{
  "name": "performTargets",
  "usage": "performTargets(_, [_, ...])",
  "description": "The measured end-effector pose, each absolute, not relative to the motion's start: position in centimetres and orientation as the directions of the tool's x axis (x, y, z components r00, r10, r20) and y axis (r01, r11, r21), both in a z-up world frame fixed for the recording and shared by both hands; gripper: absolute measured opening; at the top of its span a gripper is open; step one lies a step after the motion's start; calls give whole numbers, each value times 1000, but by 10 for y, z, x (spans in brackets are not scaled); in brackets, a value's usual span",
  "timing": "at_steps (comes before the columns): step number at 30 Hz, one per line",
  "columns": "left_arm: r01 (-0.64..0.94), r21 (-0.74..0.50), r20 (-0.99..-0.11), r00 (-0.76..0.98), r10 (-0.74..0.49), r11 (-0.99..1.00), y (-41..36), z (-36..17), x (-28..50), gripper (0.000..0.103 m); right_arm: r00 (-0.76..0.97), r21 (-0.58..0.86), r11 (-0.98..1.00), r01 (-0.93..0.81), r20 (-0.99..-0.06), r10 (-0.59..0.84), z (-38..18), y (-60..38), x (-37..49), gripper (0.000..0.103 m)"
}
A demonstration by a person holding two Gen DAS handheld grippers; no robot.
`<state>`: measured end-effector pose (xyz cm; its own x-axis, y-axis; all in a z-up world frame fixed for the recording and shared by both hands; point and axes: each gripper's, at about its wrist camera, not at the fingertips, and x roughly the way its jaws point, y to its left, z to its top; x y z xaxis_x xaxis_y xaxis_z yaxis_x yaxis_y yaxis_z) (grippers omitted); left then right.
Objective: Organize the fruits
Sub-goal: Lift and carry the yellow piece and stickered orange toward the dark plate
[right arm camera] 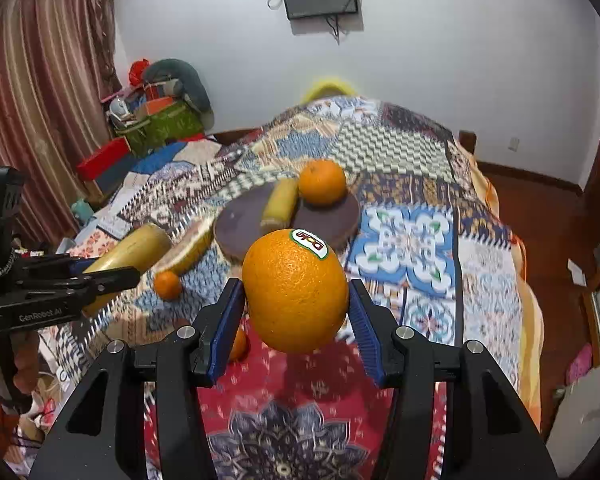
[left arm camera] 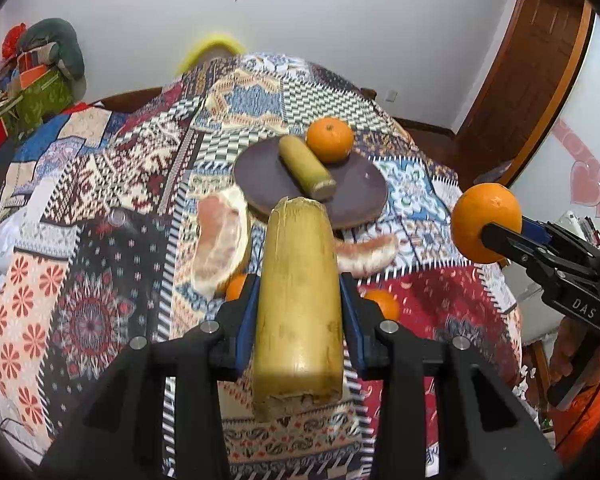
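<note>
The left gripper is clamped on a yellow cane piece, held clear above the patterned cloth. The right gripper is clamped on an orange bearing a sticker, also raised off the cloth. Below them, two small oranges lie on the cloth. Beyond these lie two pomelo segments, one on each side of the cane. Farther off sits a dark round plate. On it rest a second cane piece and, touching it, another orange.
</note>
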<state>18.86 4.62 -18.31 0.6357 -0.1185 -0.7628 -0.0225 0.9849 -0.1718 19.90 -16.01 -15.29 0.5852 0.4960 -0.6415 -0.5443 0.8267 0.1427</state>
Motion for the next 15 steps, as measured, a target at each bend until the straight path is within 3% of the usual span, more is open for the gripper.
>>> performTargets(15, [-32,-166,-698,710,-95,986,60,-156,239,38,609,146,817,-558,-596,523,-142,-137,235,49])
